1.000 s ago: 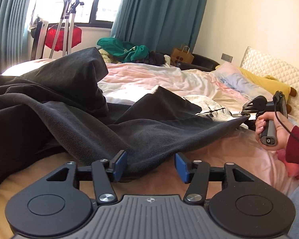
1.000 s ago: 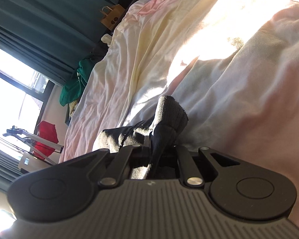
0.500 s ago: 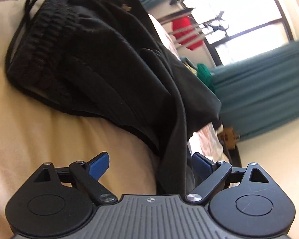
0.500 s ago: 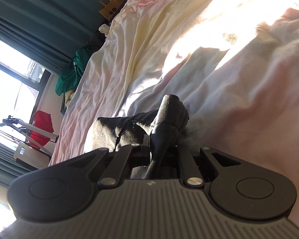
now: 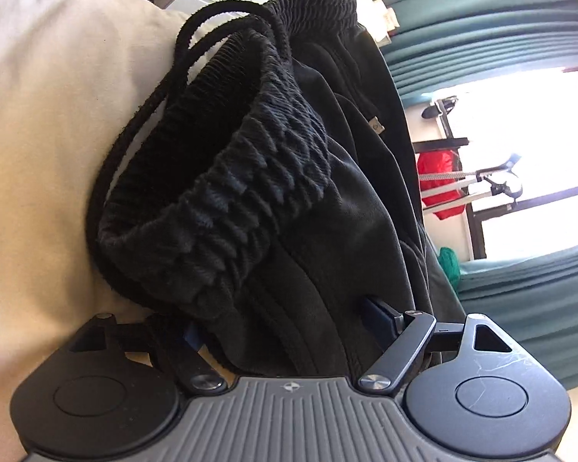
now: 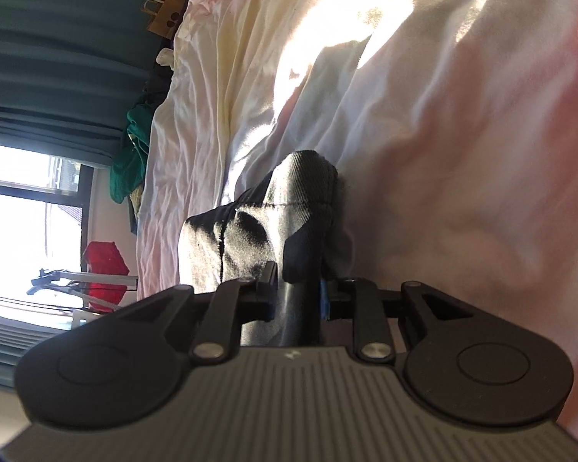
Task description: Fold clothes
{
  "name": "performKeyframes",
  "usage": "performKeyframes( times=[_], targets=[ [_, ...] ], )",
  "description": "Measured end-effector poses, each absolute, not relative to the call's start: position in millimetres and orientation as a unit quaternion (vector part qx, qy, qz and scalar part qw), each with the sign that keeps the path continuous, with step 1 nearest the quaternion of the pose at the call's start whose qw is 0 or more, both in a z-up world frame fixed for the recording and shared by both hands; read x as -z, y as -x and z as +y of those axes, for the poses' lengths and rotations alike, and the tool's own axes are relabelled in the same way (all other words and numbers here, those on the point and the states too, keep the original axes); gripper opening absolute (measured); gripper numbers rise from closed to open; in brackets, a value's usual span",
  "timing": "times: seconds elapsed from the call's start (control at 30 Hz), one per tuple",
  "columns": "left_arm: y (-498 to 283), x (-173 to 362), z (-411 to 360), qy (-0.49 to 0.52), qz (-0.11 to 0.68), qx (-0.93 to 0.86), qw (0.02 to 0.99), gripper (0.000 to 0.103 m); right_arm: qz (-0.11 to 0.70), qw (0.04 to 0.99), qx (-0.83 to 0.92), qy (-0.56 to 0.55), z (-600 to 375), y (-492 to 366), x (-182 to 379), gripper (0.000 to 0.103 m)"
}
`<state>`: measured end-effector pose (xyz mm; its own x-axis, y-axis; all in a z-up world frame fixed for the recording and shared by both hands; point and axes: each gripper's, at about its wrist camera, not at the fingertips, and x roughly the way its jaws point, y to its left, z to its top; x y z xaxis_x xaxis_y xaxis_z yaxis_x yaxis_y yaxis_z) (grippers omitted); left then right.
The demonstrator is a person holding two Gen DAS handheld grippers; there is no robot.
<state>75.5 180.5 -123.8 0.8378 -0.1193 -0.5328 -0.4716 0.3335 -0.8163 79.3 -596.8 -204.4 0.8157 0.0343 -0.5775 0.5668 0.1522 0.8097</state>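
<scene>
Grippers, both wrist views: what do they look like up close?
Both match: a grey ribbed body with a small round mark, black rounded housings with disc insets, silver pivot screws and blue finger pads. The left gripper has scratches on one housing; the right gripper shows none. No cables or sleeves visible.

Your left gripper [image 5: 289, 331]: trousers [image 5: 327, 250] bunched between its jaws, waistband [image 5: 219, 192] ahead, drawstring [image 5: 142, 115] looping out onto the bed [image 5: 38, 115]. Your right gripper [image 6: 296, 292]: trouser hem [image 6: 304, 192] between its jaws, bed sheet [image 6: 462, 154] ahead, paper bag [image 6: 165, 15] beyond the bed's far edge.
</scene>
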Motion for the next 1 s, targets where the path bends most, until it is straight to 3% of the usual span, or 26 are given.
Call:
performKeyframes(
  times=[0.03, 0.1, 0.17, 0.2, 0.3, 0.57, 0.77, 0.9, 1.0],
  targets=[
    [-75.8, 122.9, 181.6, 0.565, 0.258, -0.117, 0.775, 0.071, 0.237, 0.722, 0.185, -0.623, -596.0, -78.6, 204.2, 0.024],
    [-74.8, 114.2, 182.3, 0.548, 0.259, -0.122, 0.786, 0.050, 0.232, 0.733, 0.185, -0.612, -595.1, -79.9, 203.2, 0.024],
    [-73.8, 105.6, 183.0, 0.531, 0.259, -0.127, 0.796, 0.036, 0.230, 0.748, 0.188, -0.594, -594.9, -84.5, 201.6, 0.021],
    [-73.3, 101.3, 183.4, 0.523, 0.260, -0.129, 0.802, 0.026, 0.227, 0.754, 0.191, -0.586, -594.8, -86.5, 200.9, 0.016],
    [-71.8, 88.3, 184.4, 0.497, 0.260, -0.136, 0.817, 0.015, 0.223, 0.776, 0.194, -0.557, -593.8, -92.1, 198.0, 0.008],
    [-46.8, -0.6, 222.7, 0.432, 0.229, -0.125, 0.864, 0.009, 0.191, 0.787, 0.211, -0.547, -598.8, -89.3, 193.4, 0.007],
    [-31.8, -76.3, 297.7, 0.458, 0.232, -0.121, 0.850, 0.009, 0.168, 0.793, 0.222, -0.541, -604.2, -87.0, 189.2, 0.007],
    [-21.5, -76.3, 324.7, 0.453, 0.258, -0.125, 0.844, 0.009, 0.158, 0.805, 0.234, -0.521, -603.2, -87.4, 182.4, 0.007],
    [-10.6, -42.9, 340.4, 0.469, 0.278, -0.133, 0.828, 0.009, 0.162, 0.802, 0.254, -0.515, -602.7, -83.8, 181.3, 0.007]
  ],
)
